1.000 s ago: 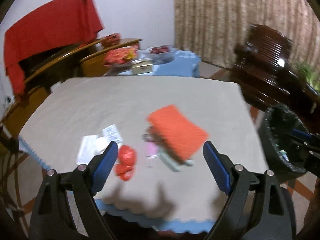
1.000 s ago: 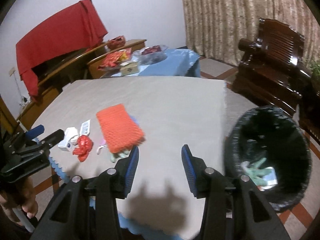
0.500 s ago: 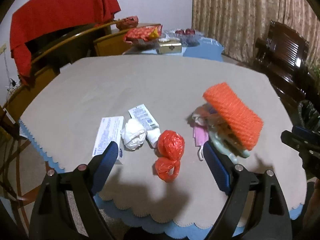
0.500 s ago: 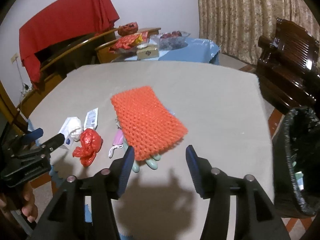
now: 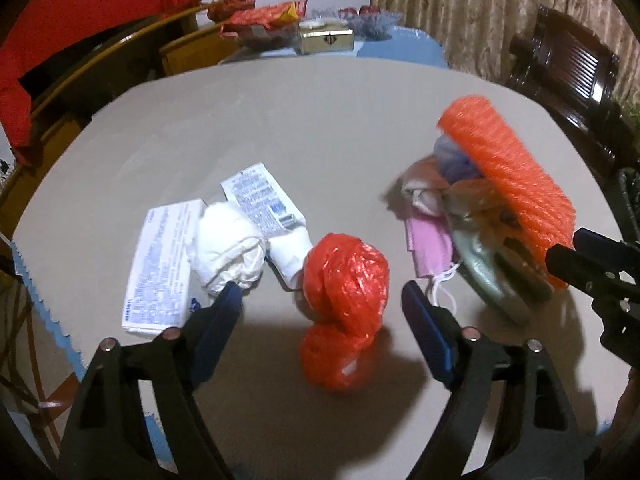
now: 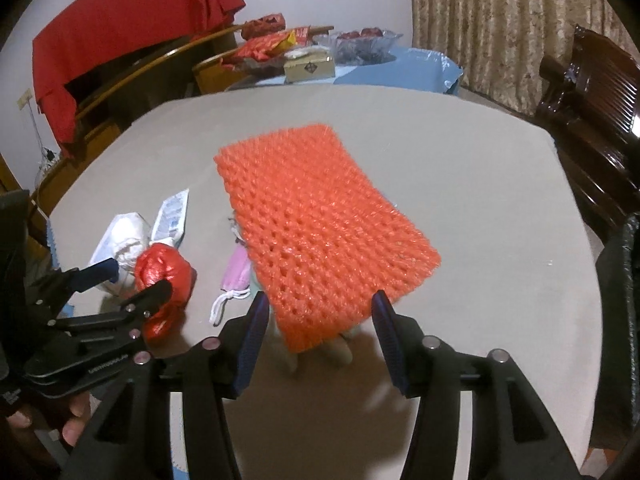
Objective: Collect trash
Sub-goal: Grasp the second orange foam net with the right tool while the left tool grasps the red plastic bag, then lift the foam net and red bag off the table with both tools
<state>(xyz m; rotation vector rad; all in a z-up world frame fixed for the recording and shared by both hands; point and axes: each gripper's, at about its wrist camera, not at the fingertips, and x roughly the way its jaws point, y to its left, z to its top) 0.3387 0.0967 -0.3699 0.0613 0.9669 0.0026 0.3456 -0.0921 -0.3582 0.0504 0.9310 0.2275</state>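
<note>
A crumpled red plastic bag (image 5: 344, 304) lies on the beige table (image 5: 280, 120), between the open jaws of my left gripper (image 5: 322, 308). Left of it lie a white wad (image 5: 230, 248), a white tube (image 5: 268, 216) and a flat white box (image 5: 162, 272). An orange foam net (image 6: 320, 224) rests on a pile with a pink face mask (image 6: 236, 276) and a greenish glove (image 5: 486, 264). My right gripper (image 6: 318, 320) is open at the net's near edge. The red bag (image 6: 164, 280) and left gripper (image 6: 124, 286) also show in the right wrist view.
A black-lined trash bin (image 6: 620, 312) stands off the table's right side. A dark wooden chair (image 6: 592, 92) is behind it. A second table (image 6: 380, 68) with snacks and a box stands at the back, beside a red-draped cabinet (image 6: 132, 28).
Both grippers moved forward and down toward the trash. The left gripper now brackets the red bag; the right swung left from the bin to the orange net.
</note>
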